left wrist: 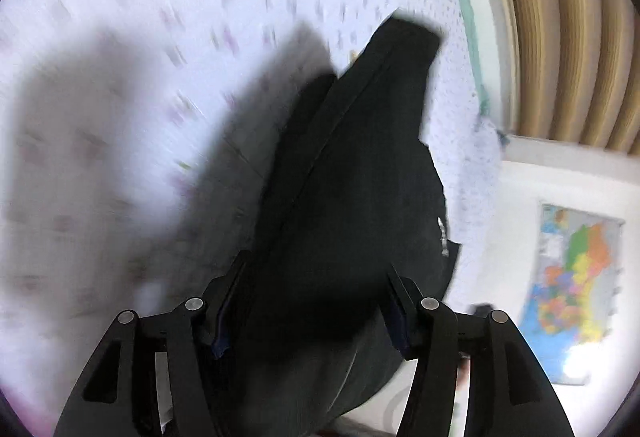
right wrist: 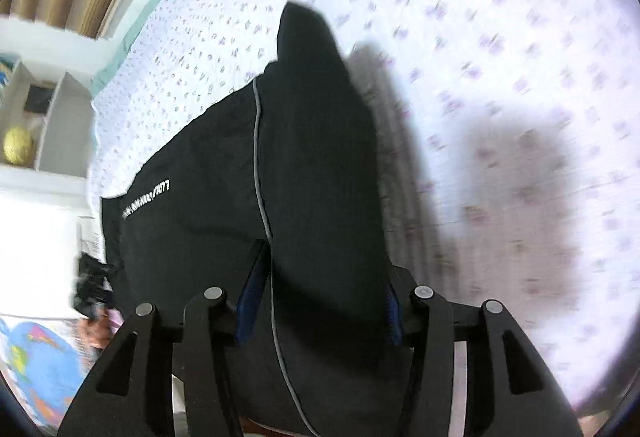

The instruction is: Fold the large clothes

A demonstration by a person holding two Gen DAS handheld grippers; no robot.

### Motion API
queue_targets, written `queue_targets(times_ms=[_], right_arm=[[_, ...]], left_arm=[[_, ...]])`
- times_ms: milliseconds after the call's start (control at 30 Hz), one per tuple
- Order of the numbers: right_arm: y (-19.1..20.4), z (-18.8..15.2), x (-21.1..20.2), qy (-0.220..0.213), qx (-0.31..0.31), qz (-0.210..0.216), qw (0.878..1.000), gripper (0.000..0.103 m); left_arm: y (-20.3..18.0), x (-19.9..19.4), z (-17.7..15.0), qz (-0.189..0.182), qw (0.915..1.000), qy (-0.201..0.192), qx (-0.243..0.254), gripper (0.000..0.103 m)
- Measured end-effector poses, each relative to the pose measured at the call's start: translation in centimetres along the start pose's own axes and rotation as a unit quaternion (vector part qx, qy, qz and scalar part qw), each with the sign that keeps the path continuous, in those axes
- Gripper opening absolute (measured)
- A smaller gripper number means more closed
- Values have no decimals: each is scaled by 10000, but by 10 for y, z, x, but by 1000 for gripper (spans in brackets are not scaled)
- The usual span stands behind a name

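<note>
Both jaws stand parted, left gripper (left wrist: 308,307) and right gripper (right wrist: 320,295) each straddling the black nylon garment with grey piping (right wrist: 256,173) at frame centre over the white purple-dotted bedsheet (right wrist: 480,57), so release evenly, letting edges settle aligned.

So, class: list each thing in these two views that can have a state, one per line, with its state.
Black garment: bunched lengthwise, hanging between both grippers over the bed.
Left gripper: jaws apart, garment between them.
Right gripper: jaws apart, garment between them.
Bedsheet: spread flat, shadowed beside the garment.
</note>
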State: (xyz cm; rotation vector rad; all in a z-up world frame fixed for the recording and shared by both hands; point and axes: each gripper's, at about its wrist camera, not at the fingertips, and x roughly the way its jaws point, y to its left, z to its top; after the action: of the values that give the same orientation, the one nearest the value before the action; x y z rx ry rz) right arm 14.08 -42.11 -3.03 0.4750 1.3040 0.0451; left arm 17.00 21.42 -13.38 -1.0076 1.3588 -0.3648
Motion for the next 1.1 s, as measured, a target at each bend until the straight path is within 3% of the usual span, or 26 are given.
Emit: queue_targets(times_ms=[67,100,200,300,400,533,567,733,867,900,1067,1100], right_arm=[[19,-2,-22,-215,-325,-424,9983,54],[30,-7,-30,-301,-474,-457,9974,54],[84,-21,-41,-451,-1066,-308,9928,54],[131,-37,-18,-324,-1508,-157,9879,54],[160,-46,11,-281,-2013,-676,9768,54],[158,-52,59,49,-1809,-879,9796,54],[156,-52,70,102,-1746,-982,9797,54],[157,-52,77,250,-1498,-1263,9803,54],[173,-57,45,-103,-1740,-1362,9752,54],[177,-58,37,-200,-1789,-1376,9740,54],[204,-57,-12,-801,-1919,-1360,9686,55],[209,-57,-21,-897,-1933,-1360,9675,56]], left_arm=[[-13,-28,-6,621,9969,-406,269,60],[-29,-46,-13,960,9913,-688,576,60],[-75,-57,-37,1181,9798,-959,1297,61],[-119,-28,-57,1294,9668,-792,2055,61],[-137,18,-68,1694,9503,-398,2582,61],[-123,94,-86,2669,9187,16,2911,61],[-117,104,-85,2780,9159,17,2896,62],[-121,95,-80,2768,9222,-34,2699,63],[-144,62,-90,2644,9184,-536,2894,62],[-152,53,-94,2647,9138,-688,3003,62],[-199,22,-125,2897,8719,-1357,3707,62],[-206,19,-128,2921,8674,-1440,3763,62]])
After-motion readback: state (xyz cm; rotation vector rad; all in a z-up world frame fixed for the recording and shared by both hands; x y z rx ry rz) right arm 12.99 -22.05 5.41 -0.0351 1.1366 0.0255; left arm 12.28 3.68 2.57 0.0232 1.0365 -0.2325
